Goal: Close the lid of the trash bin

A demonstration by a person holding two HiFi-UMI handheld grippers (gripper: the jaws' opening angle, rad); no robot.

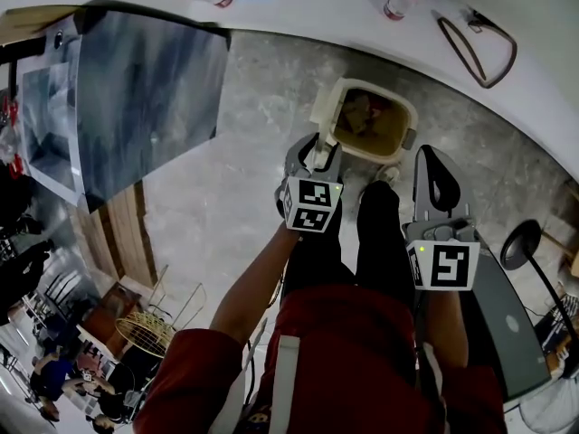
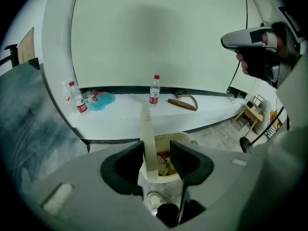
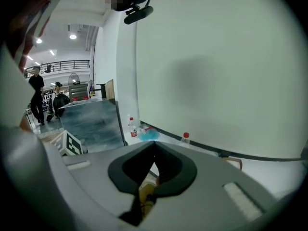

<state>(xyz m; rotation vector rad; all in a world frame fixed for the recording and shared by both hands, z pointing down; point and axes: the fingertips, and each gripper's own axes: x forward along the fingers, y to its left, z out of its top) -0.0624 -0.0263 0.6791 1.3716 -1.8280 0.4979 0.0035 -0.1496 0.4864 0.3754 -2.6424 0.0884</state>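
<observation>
In the head view, the round cream plastic trash bin stands on the grey speckled floor, just in front of the person's black-trousered legs. Its flat cream lid stands upright on the bin's left rim. Bare floor lies open to the left of the bin, up to the edge of a grey-blue slab. Behind the bin runs the curved edge of a white table. The bin holds mixed rubbish, brownish and crumpled. The left gripper reaches the lid. The right gripper hangs to the right of the bin, apart from it.

In the left gripper view, the left gripper has its jaws spread, and the lid stands edge-on between them, close against the left jaw and clear of the right. The bin's rim and rubbish show beyond. Two red-capped bottles stand on the table.

In the right gripper view, the right gripper has its jaw tips together, holding nothing.
</observation>
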